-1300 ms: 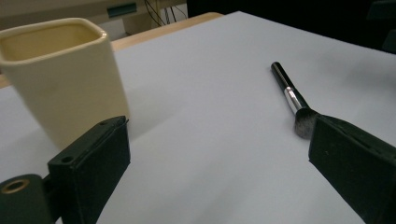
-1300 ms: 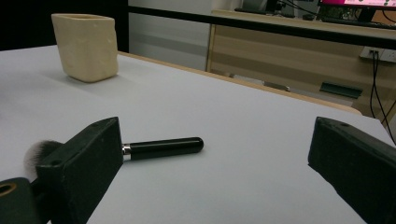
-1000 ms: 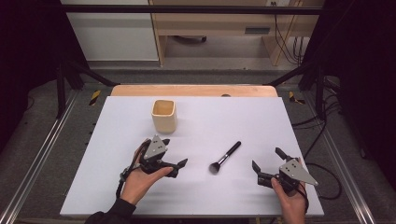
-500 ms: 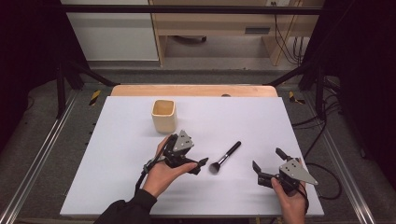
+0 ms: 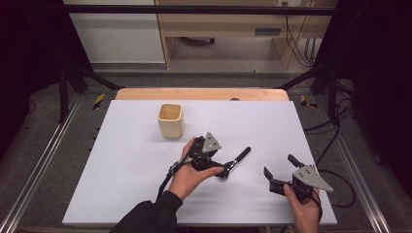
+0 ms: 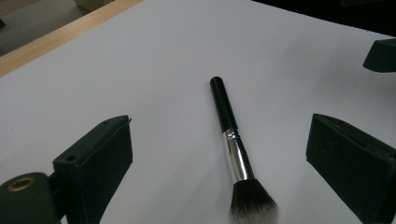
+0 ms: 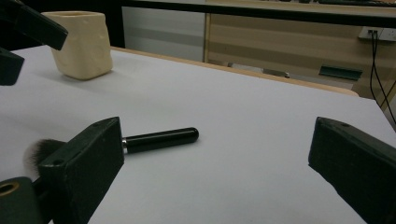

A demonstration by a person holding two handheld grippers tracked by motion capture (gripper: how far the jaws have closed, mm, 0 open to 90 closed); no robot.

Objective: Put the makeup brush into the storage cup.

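While the makeup brush [image 5: 235,162] lies flat on the white table [image 5: 121,160], just right of centre in the high view, I see its bristle end under my left gripper [image 5: 224,171]. In the left gripper view the brush [image 6: 232,149] sits between wide-spread jaws, w/ no contact. My right gripper [image 5: 278,173], lower right of frame, also has jaws spread, holding nothing. Cream cup [image 5: 170,120] stands upright, upper left of centre, well apart from brush.
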